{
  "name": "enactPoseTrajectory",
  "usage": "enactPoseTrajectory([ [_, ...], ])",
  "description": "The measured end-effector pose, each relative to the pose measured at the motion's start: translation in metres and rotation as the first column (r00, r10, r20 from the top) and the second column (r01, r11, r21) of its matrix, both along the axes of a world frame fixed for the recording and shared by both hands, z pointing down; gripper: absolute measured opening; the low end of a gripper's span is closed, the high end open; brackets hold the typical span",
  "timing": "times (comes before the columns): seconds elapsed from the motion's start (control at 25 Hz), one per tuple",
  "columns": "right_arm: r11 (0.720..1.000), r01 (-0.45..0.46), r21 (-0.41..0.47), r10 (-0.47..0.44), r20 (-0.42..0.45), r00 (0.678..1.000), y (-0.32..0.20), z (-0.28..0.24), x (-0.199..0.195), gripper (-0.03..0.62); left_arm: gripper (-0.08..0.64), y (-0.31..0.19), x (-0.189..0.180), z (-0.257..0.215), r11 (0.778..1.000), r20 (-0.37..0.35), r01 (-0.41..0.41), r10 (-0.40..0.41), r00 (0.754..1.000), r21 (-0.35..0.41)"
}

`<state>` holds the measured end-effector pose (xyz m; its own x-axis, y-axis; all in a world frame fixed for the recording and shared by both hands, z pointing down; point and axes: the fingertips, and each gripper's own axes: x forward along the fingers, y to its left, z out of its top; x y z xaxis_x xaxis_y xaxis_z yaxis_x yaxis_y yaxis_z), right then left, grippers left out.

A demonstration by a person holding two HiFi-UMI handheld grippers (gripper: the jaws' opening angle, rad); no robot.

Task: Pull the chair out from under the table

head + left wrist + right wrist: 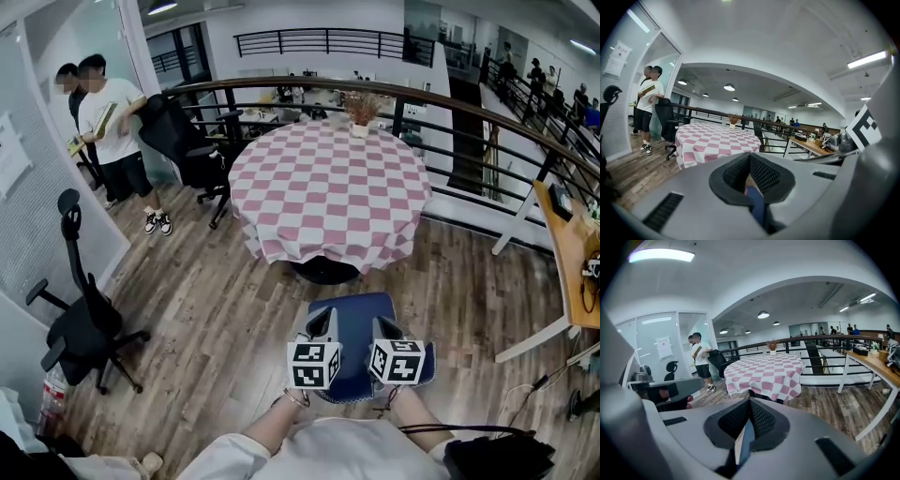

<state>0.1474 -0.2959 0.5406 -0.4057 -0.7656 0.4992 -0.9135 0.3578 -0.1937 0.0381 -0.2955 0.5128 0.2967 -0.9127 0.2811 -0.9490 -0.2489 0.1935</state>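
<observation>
A blue chair [354, 330] stands on the wood floor just in front of the round table [328, 178], which is covered with a pink and white checked cloth. My left gripper [324, 323] and right gripper [382, 327] sit side by side on the chair's near edge. In the left gripper view the gripper [750, 174] is shut, with a strip of the blue chair [757, 204] pinched between its pads. The right gripper [749, 417] is likewise shut on a thin blue edge of the chair [743, 442]. The table shows beyond both grippers [715, 140] [766, 371].
The table's dark base [323, 270] lies just past the chair. A black office chair [84, 323] stands at the left, another [192, 141] behind the table near two people [112, 122]. A railing [450, 103] curves behind, and a wooden desk [572, 253] sits at the right.
</observation>
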Motion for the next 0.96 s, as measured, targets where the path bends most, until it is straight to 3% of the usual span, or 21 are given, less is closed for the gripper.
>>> enactPoseTrajectory([
  [0.96,0.999,-0.025,-0.023,0.026,0.017,1.000,0.005,0.004,0.008,0.017,0.003,0.008,-0.001,0.014,0.999,0.014,0.002,-0.001,1.000,-0.043],
])
